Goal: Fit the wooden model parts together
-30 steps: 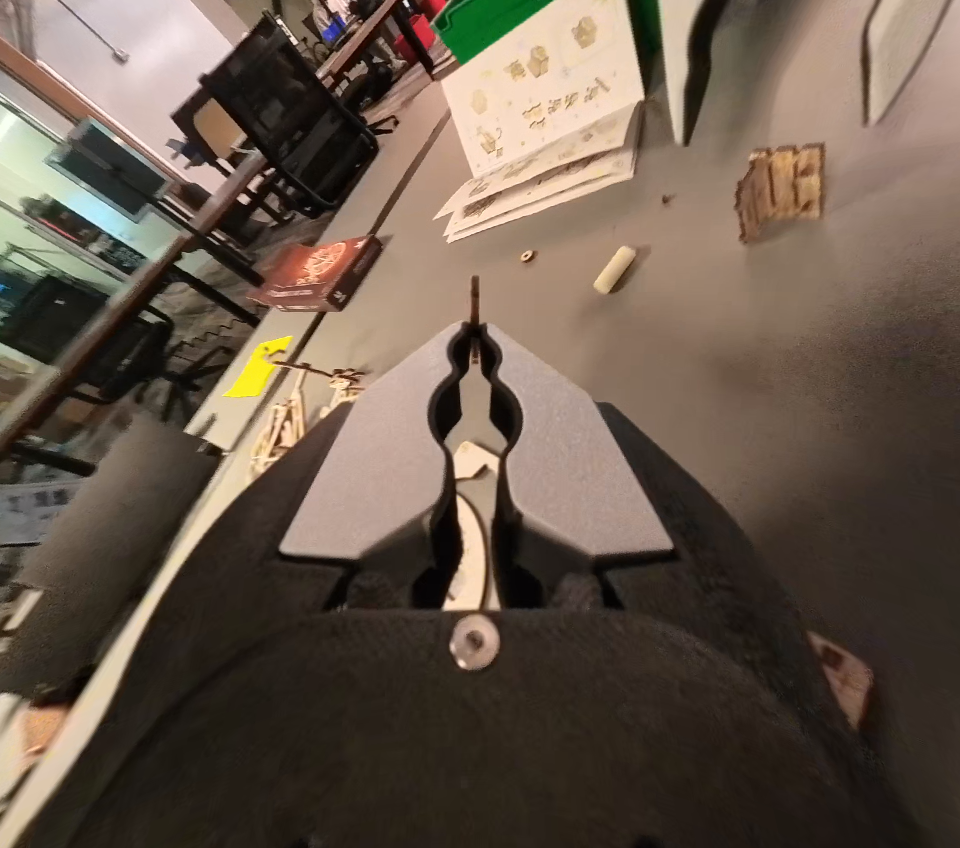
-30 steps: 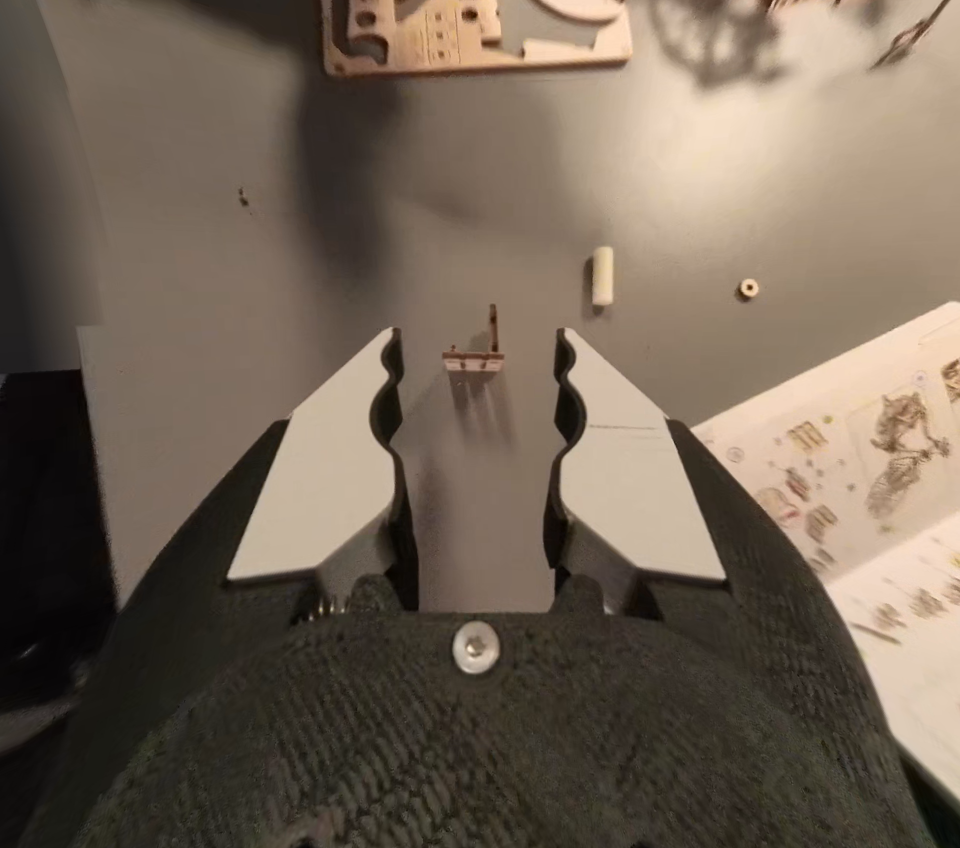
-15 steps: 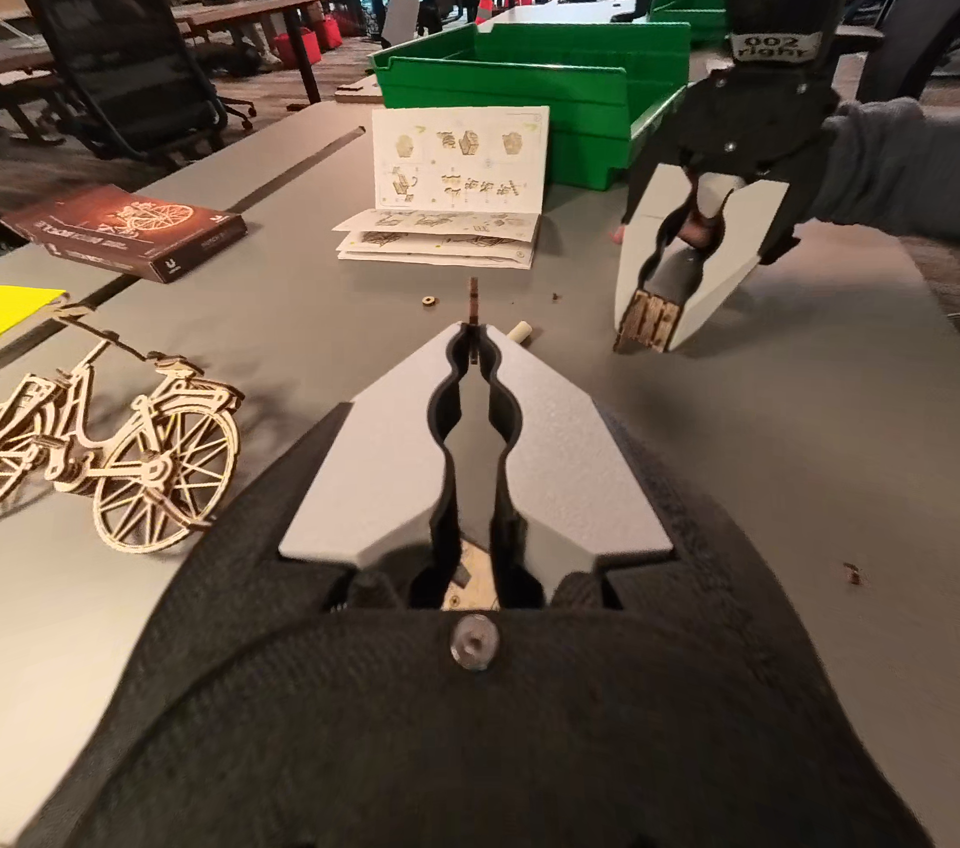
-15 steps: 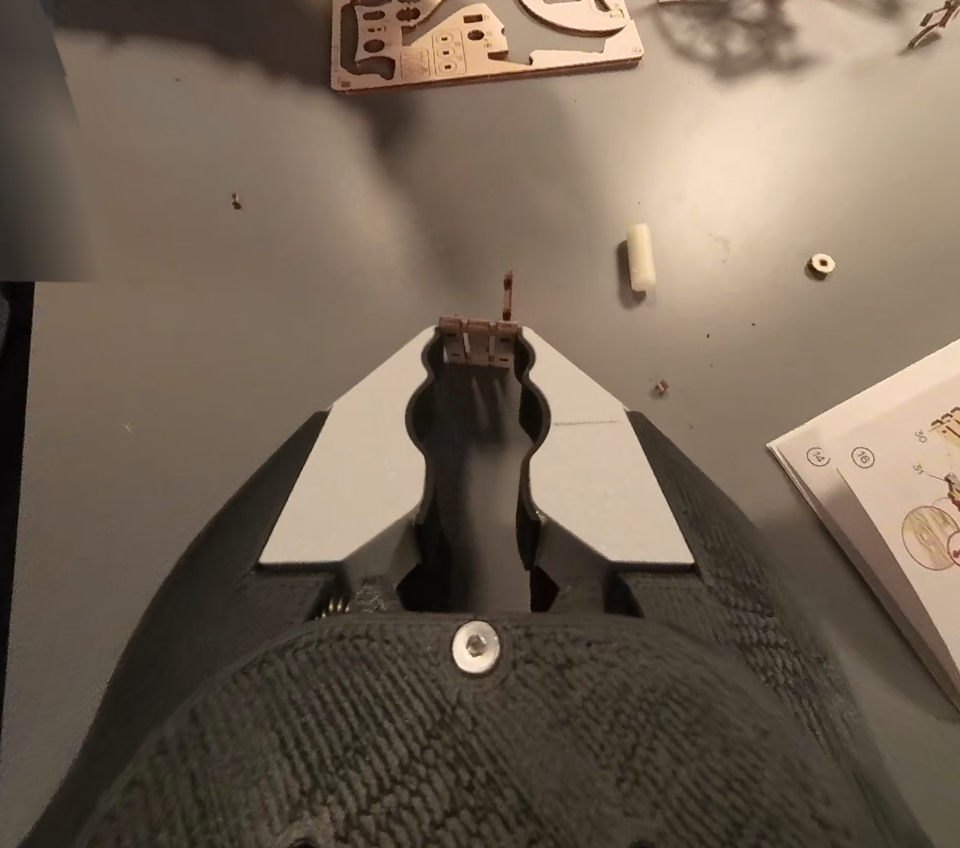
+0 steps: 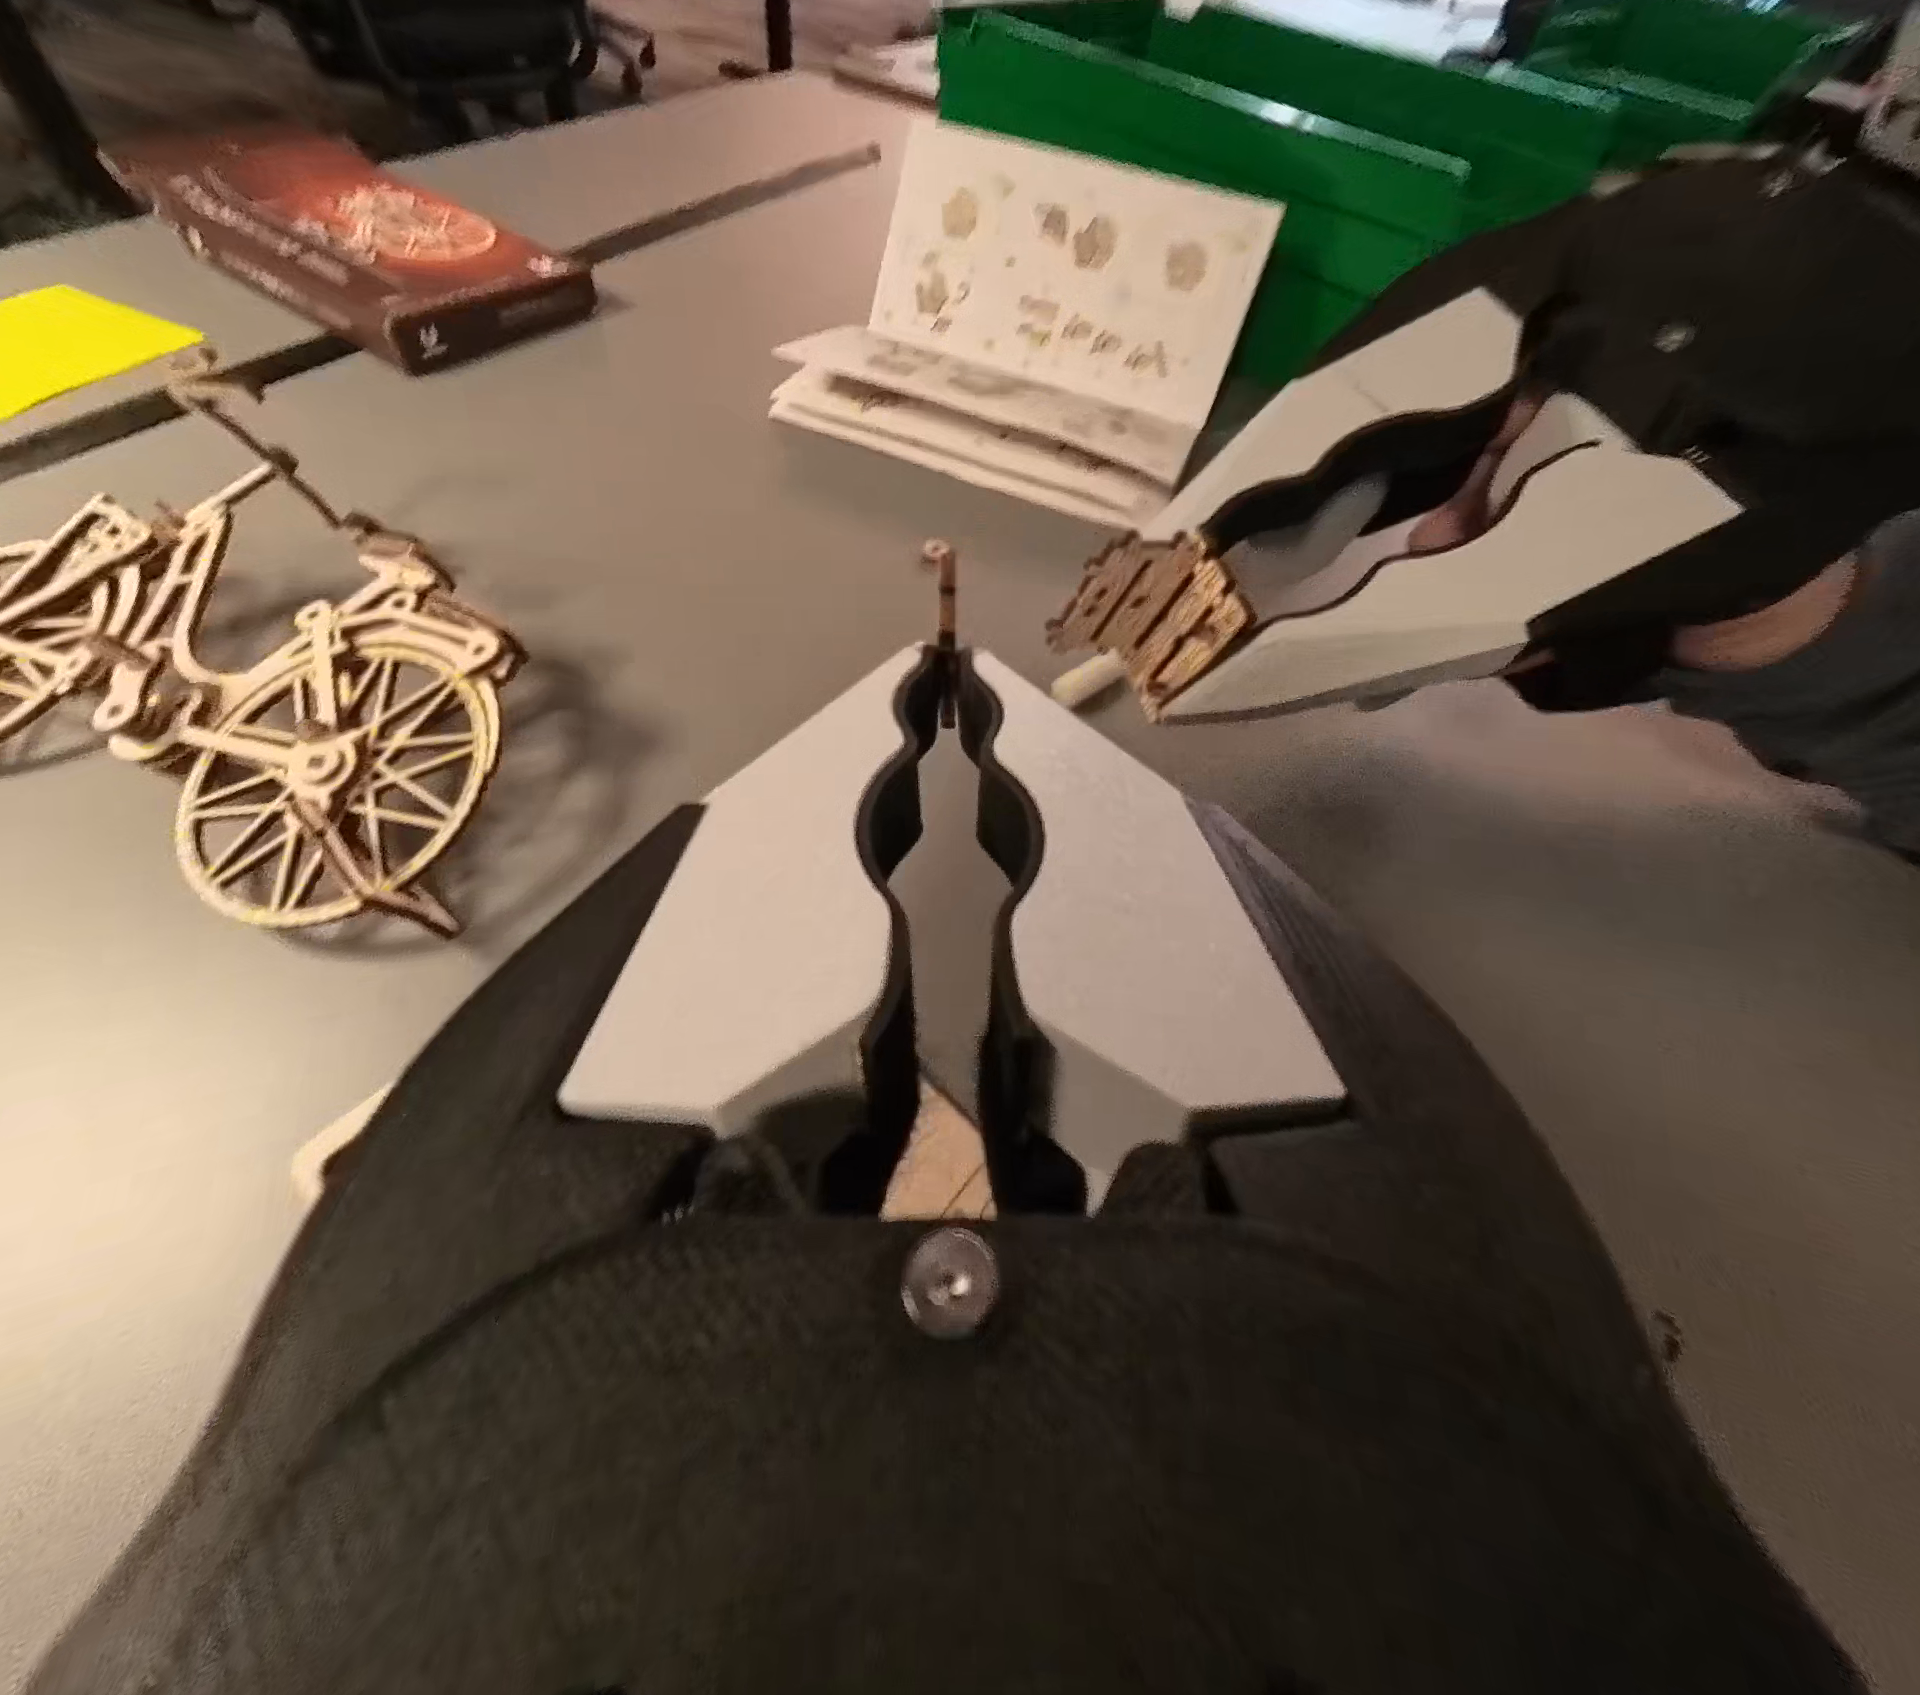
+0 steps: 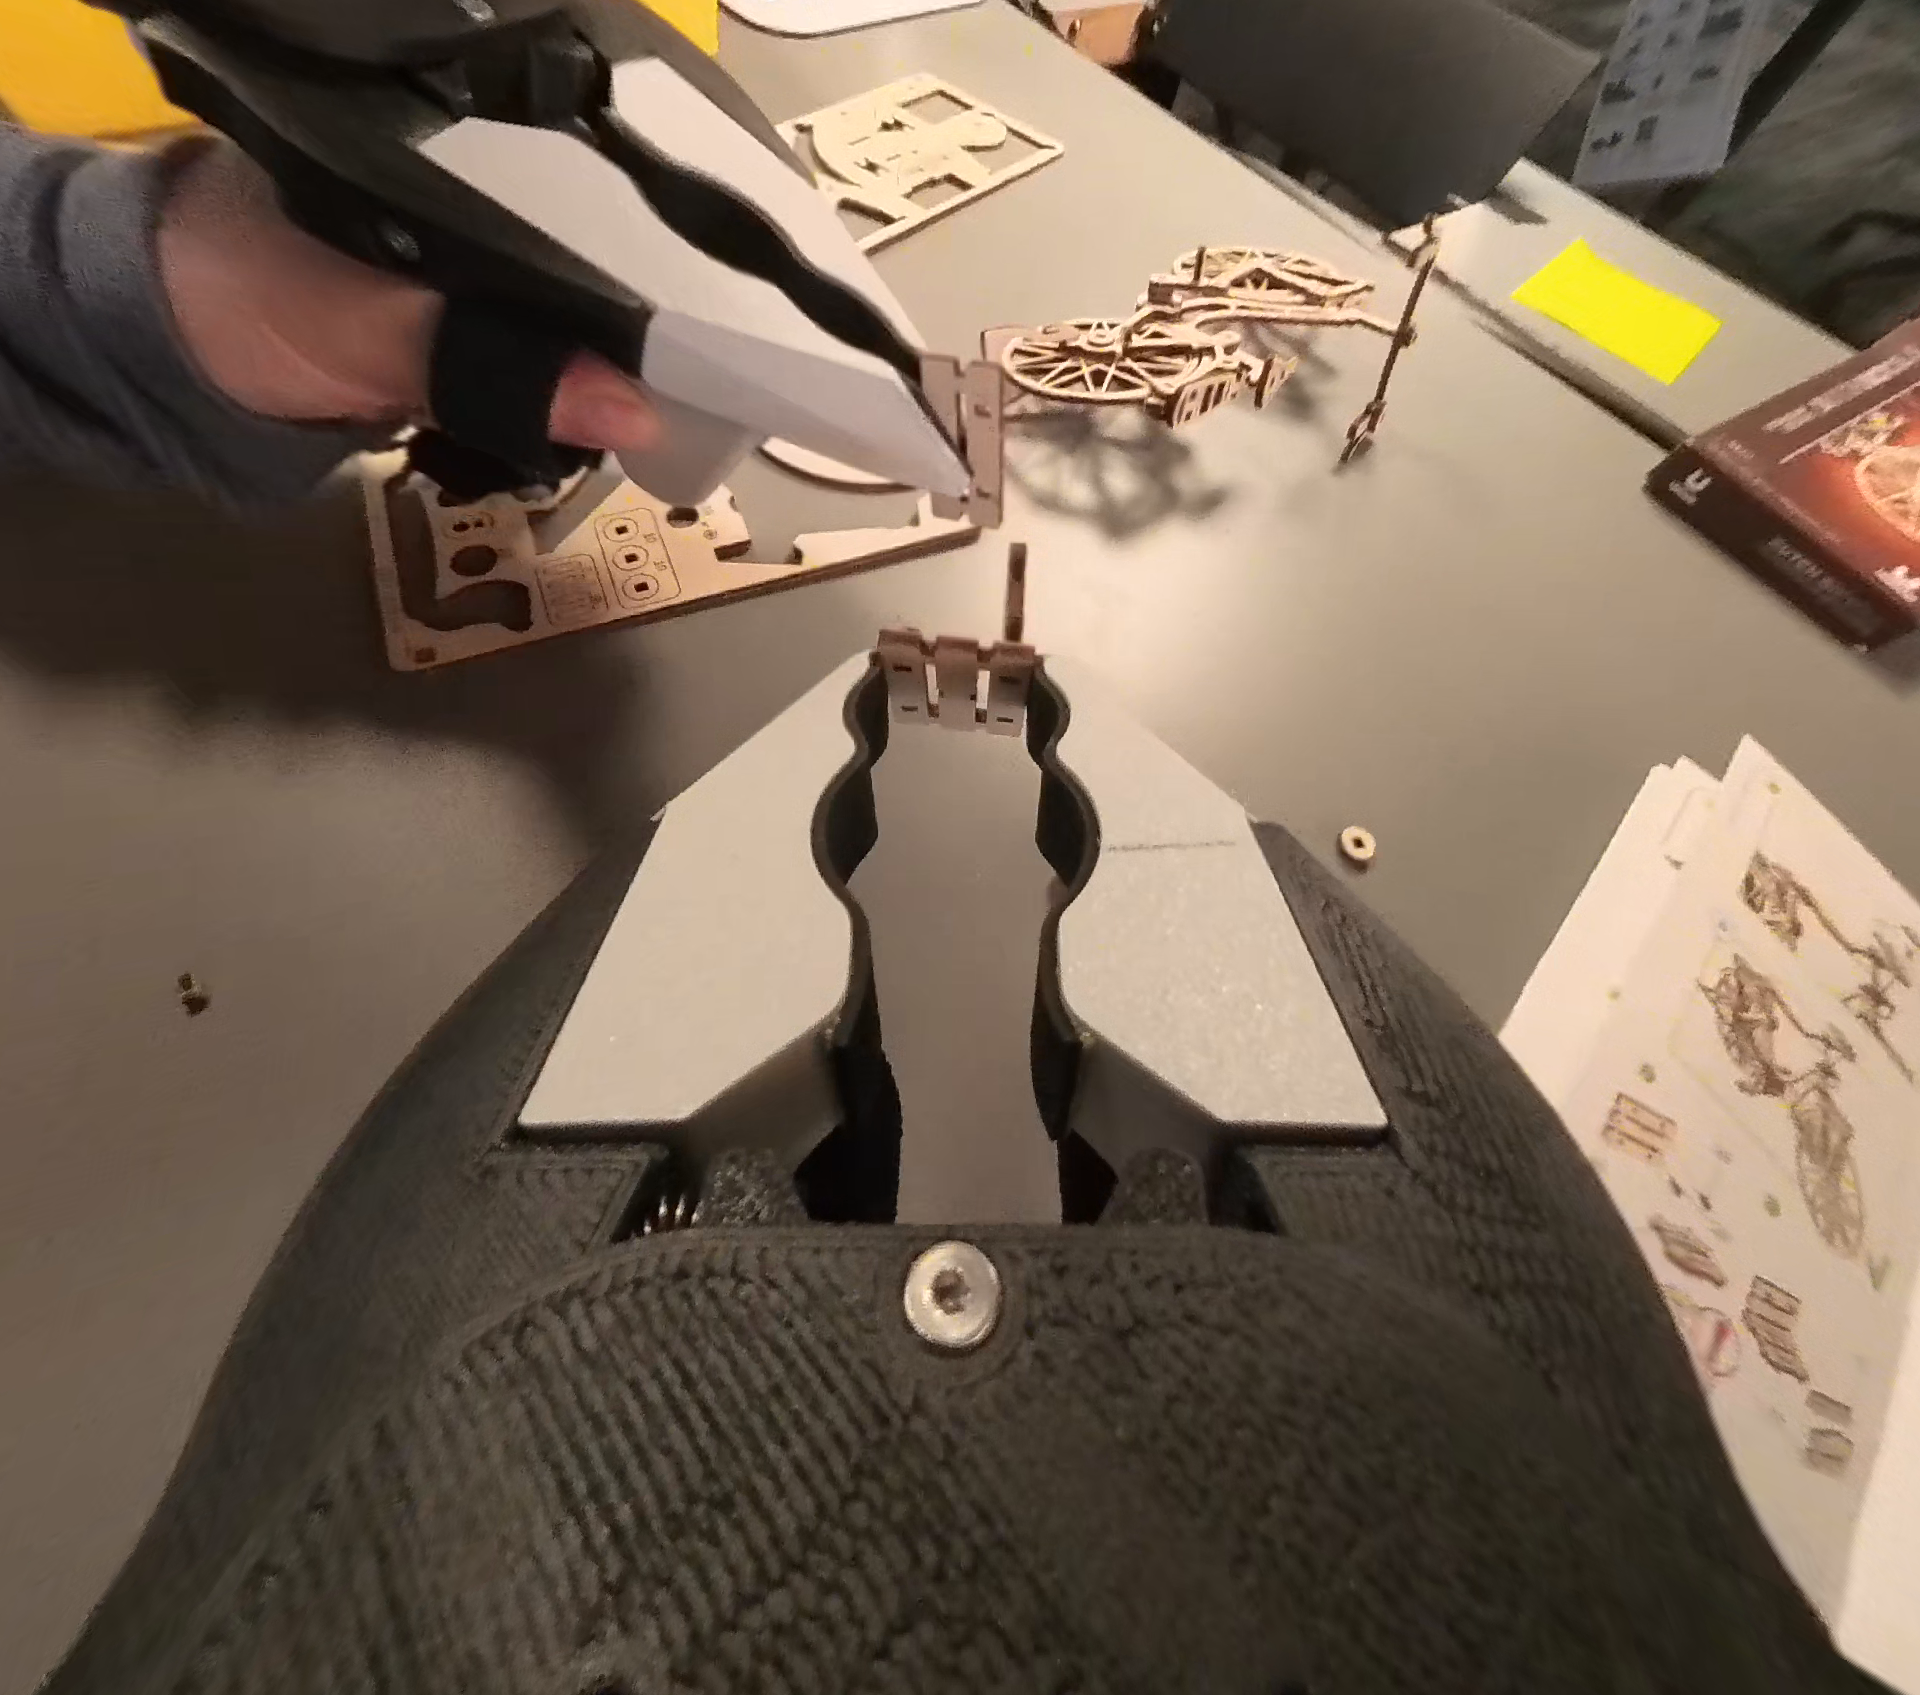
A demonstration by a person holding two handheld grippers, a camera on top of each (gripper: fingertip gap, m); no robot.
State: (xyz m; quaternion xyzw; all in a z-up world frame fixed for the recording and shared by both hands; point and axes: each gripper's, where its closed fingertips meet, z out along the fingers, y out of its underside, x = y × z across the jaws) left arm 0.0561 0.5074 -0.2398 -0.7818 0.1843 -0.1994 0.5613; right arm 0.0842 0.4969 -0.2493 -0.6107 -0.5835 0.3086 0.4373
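Note:
My left gripper (image 5: 943, 658) is shut on a thin flat wooden piece (image 5: 943, 596) that sticks up past its tips. My right gripper (image 6: 956, 669) is shut on a small slotted wooden part (image 6: 956, 689) with a thin tab standing at its right end. Both are held above the grey table (image 5: 727, 502). In the left wrist view the right gripper (image 5: 1174, 637) comes in from the right, its wooden part (image 5: 1153, 617) just right of my left tips. In the right wrist view the left gripper (image 6: 961, 445) and its piece (image 6: 982, 440) sit just beyond my right tips, apart from the slotted part.
A wooden bicycle model (image 5: 312, 741) stands on the left. A punched parts sheet (image 6: 623, 575) lies under the left gripper, another sheet (image 6: 925, 154) behind it. An open instruction booklet (image 5: 1039, 367), green bins (image 5: 1299, 118), a dark box (image 5: 343, 232) and a small white cylinder (image 5: 1086, 681) are nearby. My two grippers' fingertips are within a few centimetres of each other.
My right gripper shut on the slotted part on the table and lifted it. Both grippers tilted up and moved closer together, tips now near each other.

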